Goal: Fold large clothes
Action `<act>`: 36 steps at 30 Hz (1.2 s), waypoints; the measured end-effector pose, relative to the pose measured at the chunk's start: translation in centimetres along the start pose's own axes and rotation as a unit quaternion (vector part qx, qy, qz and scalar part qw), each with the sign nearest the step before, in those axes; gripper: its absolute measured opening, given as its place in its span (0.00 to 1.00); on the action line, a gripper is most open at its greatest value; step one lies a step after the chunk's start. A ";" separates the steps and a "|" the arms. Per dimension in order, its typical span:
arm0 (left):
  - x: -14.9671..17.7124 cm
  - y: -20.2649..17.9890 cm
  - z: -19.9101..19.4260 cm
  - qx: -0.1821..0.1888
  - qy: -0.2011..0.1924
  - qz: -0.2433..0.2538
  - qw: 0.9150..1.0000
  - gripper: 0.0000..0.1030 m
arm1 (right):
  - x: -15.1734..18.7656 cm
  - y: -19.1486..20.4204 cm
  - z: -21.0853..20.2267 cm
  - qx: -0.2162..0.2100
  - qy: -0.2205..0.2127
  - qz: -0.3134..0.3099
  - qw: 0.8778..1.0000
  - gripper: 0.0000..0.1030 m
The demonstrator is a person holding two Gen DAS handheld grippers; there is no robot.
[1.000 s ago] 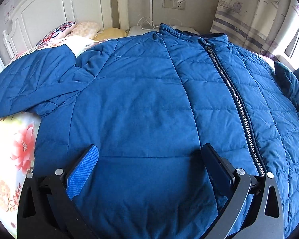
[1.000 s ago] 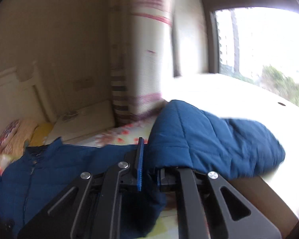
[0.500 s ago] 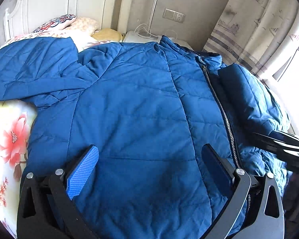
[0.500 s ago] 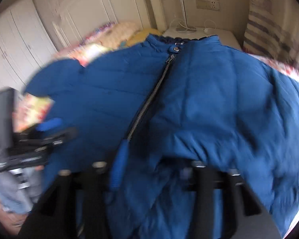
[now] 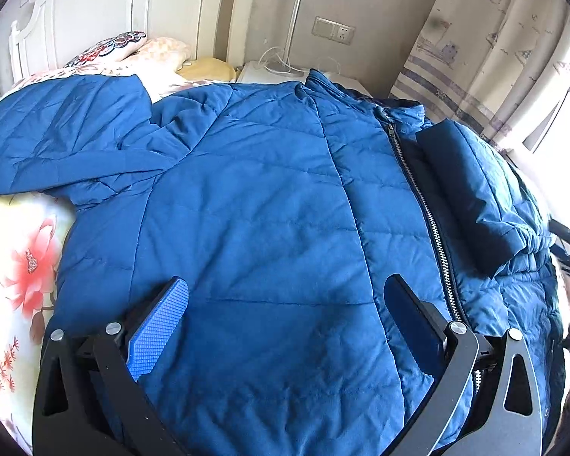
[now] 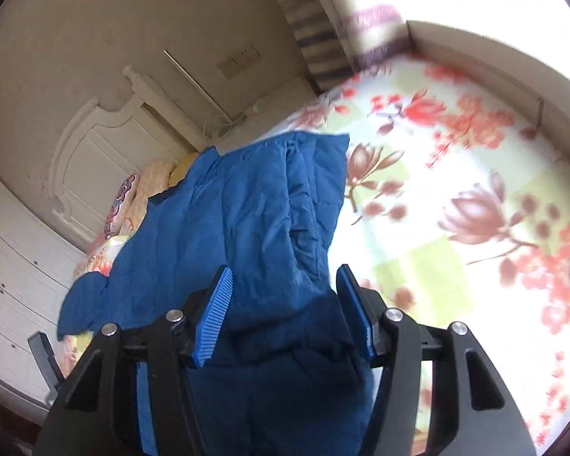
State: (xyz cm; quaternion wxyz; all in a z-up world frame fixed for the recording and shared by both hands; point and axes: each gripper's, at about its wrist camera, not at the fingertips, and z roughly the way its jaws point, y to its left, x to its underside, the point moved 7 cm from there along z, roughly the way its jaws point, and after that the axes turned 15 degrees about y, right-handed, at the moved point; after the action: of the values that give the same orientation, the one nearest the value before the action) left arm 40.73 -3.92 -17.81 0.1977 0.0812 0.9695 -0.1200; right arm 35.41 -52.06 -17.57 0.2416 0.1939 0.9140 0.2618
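Floral bedding (image 6: 456, 197) covers the bed under everything I'm working on, and the blue jacket (image 5: 247, 209) lies spread across it, collar toward the white headboard (image 5: 106, 11). From my left wrist view I get the jacket's front with its zipper (image 5: 421, 205) running down from the collar, one sleeve (image 5: 471, 186) folded in beside the zipper, and the other sleeve lying out toward the headboard side. My right wrist view shows none of the zipper; it gives me the jacket's edge against bare bedding and a white wardrobe (image 6: 15, 266) beyond the headboard. My left gripper (image 5: 285, 323) hangs over the jacket front with its jaws wide apart, nothing between the pads. My right gripper (image 6: 285, 311) has just been closing; jacket fabric sits between its blue pads (image 6: 214, 315), but they don't press it.
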 end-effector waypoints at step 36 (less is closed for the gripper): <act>-5.3 -5.6 1.1 0.518 0.058 -0.266 0.811 0.95 | 5.0 5.0 1.6 0.091 -0.014 -0.133 0.987 0.55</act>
State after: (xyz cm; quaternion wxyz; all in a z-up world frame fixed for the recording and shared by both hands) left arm 44.81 -10.11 -15.51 0.0298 -0.0829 0.7571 -0.6473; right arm 33.39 -45.06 -17.62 0.2688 0.0951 0.9482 0.1403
